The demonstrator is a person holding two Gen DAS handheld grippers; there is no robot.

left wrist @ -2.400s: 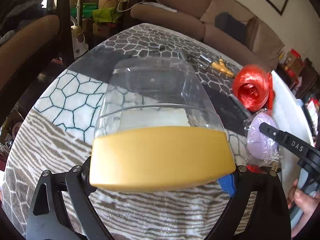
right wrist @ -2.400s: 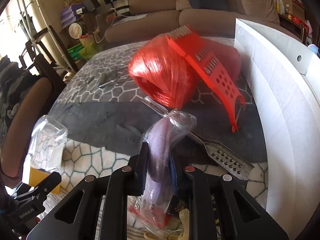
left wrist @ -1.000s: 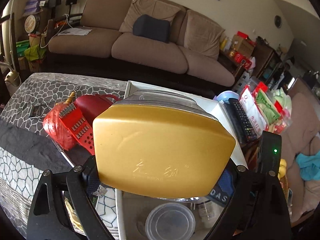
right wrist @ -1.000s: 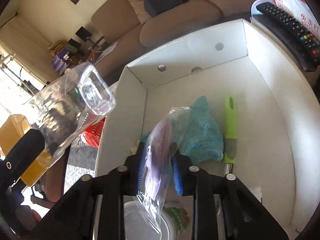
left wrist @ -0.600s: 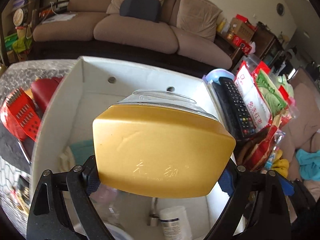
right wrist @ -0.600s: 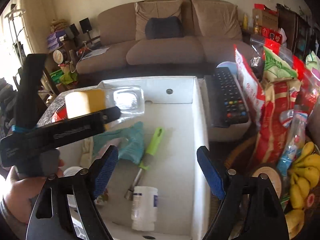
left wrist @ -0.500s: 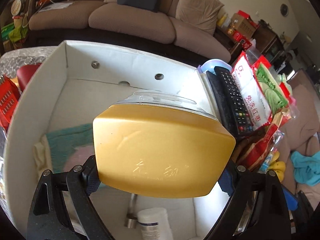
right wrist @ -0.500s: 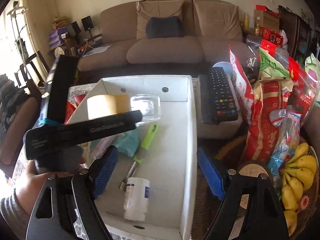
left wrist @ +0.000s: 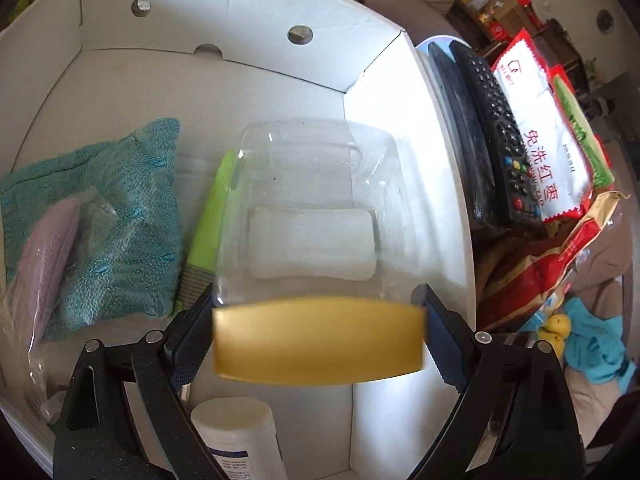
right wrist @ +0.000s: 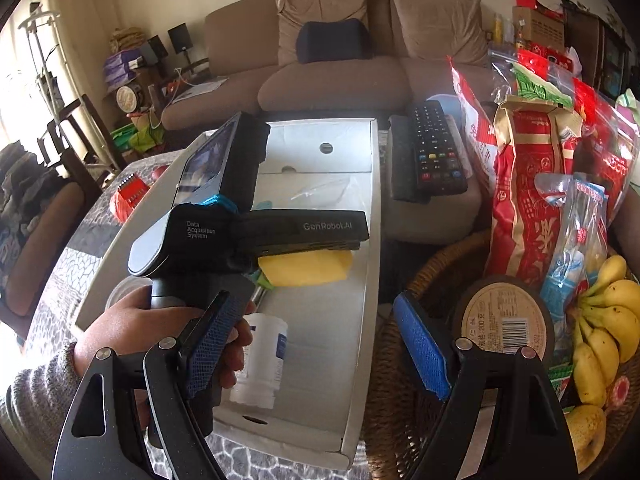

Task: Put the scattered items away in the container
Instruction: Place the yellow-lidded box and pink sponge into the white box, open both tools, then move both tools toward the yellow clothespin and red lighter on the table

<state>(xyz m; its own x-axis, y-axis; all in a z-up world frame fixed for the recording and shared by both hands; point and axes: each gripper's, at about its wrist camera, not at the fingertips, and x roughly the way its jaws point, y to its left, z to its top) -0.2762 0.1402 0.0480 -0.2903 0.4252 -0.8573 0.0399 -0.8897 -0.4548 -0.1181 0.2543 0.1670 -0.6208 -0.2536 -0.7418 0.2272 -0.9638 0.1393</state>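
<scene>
The left gripper (left wrist: 318,344) is clamped on the yellow lid end of a clear plastic jar (left wrist: 316,216), one black finger (left wrist: 188,344) pressed against each side of the lid. It holds the jar pointing down into the open white cardboard box (left wrist: 224,8), above the box floor, with a pale block visible through the clear wall. Just beside the jar lies a green-handled kitchen tool (left wrist: 208,232), and further over a teal knitted cloth (left wrist: 116,216) with a lilac item in a clear plastic bag (left wrist: 48,248) resting on it. A white cylindrical bottle (left wrist: 236,428) lies at the near end of the box.

The right gripper (right wrist: 316,348) hangs off to the side with its blue-padded jaws spread wide and nothing between them. Through it a hand (right wrist: 160,332) in a grey sleeve grips the handle of the other tool over the box.

Beyond the box wall sit black remote controls (right wrist: 436,148), red and white snack bags (right wrist: 532,184), and a wicker basket (right wrist: 404,400) with yellow bananas (right wrist: 600,320). A brown sofa (right wrist: 340,64) stands behind.
</scene>
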